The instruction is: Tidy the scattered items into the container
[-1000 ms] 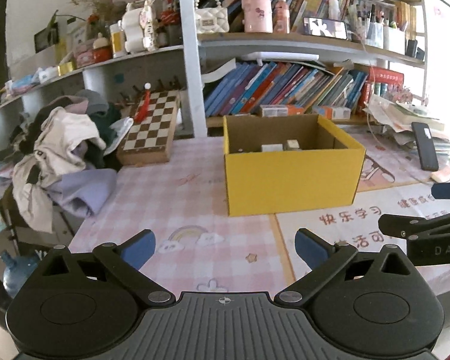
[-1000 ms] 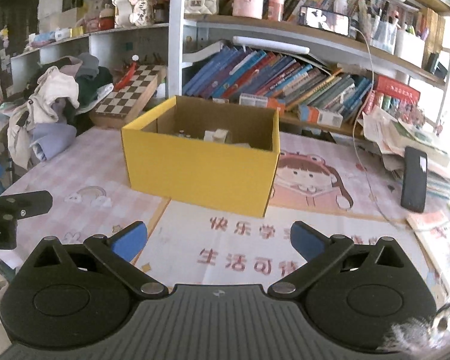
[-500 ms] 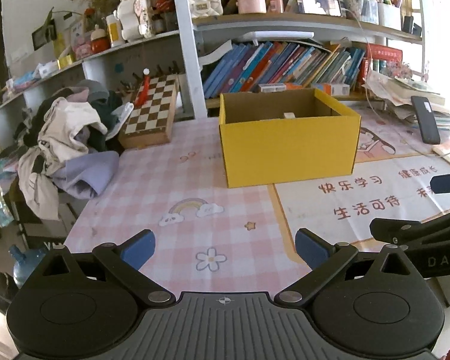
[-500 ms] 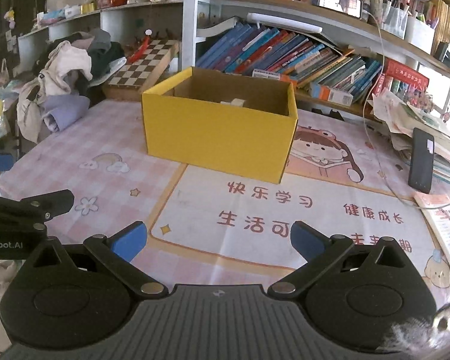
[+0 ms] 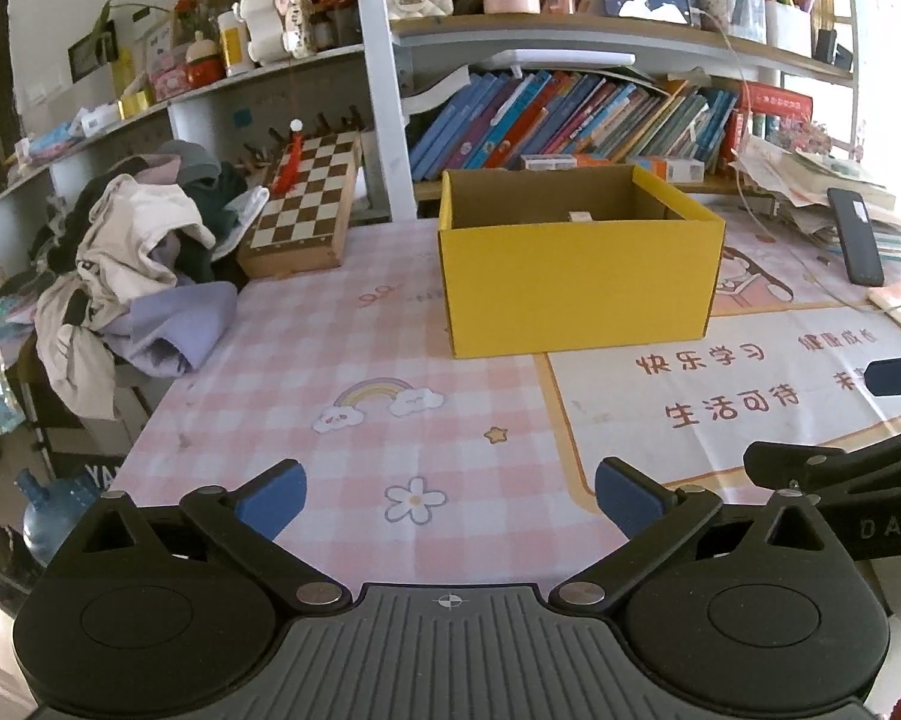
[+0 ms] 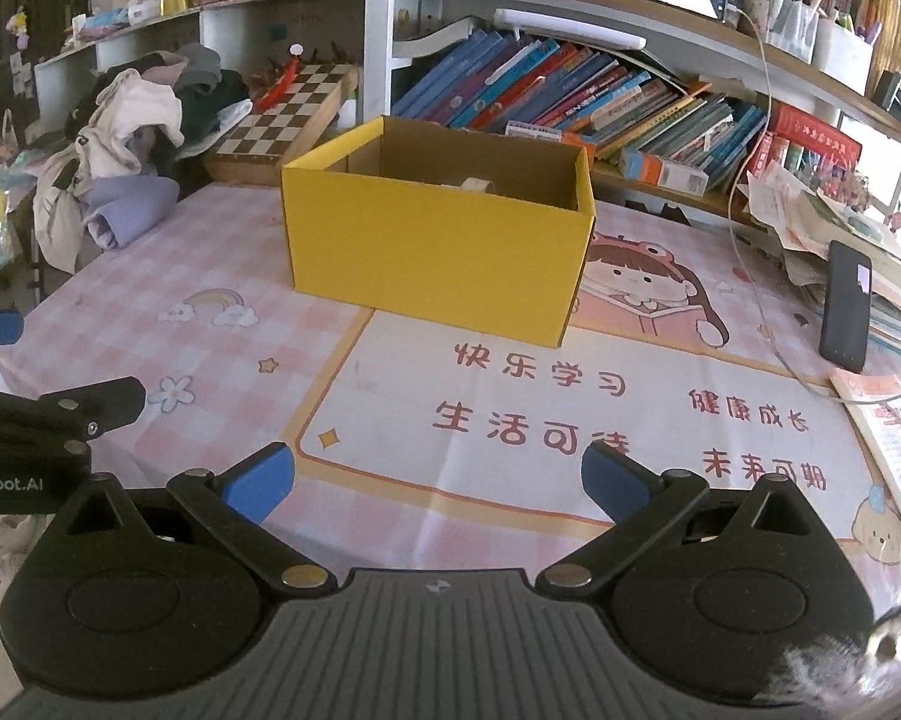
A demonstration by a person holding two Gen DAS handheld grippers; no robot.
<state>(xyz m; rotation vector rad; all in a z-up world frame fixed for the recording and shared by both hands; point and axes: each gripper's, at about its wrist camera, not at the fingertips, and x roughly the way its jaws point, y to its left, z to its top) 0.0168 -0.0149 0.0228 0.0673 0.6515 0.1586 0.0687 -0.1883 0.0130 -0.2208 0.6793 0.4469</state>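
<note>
Both my grippers, left (image 5: 447, 495) and right (image 6: 437, 480), had backed away from the yellow box (image 5: 576, 279), jaws wide and empty; I risked missing strays.

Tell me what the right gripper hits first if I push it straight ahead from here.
Probably the yellow box. The right gripper is open and empty, over bare printed mat, and the box's front wall stands in its line. Depth is hard to judge.
</note>
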